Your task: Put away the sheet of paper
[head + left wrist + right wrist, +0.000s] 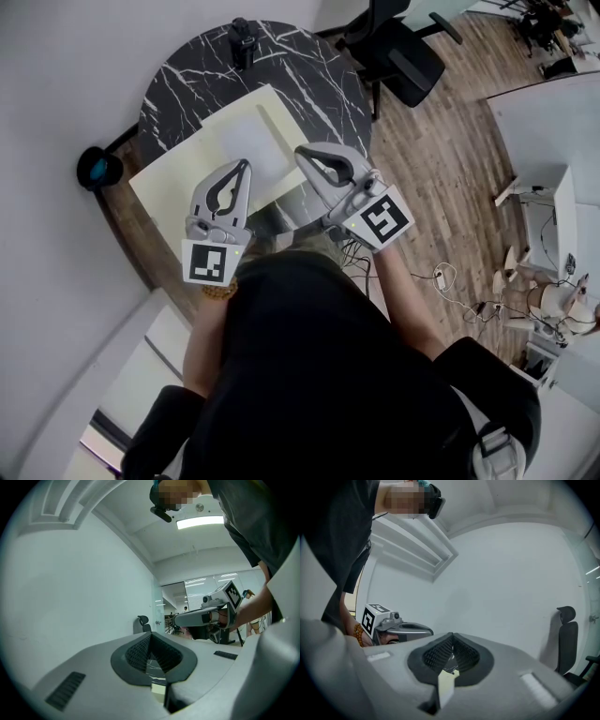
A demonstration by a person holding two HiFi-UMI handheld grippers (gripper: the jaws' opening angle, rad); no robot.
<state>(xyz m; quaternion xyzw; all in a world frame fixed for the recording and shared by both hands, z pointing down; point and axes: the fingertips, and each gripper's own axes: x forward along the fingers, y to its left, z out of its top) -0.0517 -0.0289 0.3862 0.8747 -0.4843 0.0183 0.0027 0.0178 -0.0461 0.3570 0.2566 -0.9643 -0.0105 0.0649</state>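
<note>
- Round black marble table [319, 80] with white veins, on wood flooring beside a white wall.
- Count in the head view: one table, one black office chair [398, 52] beyond it, one small black object [244, 42] at the table's far edge, one round dark thing with a blue centre [98, 169] on the floor to the left, and two grippers.
- Sheet of paper [173, 187]: pale cream, lying flat on the table, its near-left part overhanging the rim. A lighter rectangle shows toward its far side; cannot tell whether that is a second sheet.
- Left gripper [246, 166]: jaws closed tip to tip, nothing between them, held above the sheet.
- Right gripper [302, 150]: jaws likewise together and empty, just beside the left one.
- Only the head view shows the whole sheet. Each gripper view shows just a cream sliver and some marble through the gap under its closed jaws.
- Left gripper view alone shows a ceiling light [199, 522].
- Right gripper view shows a bead bracelet [357, 634] on the left wrist.
</note>
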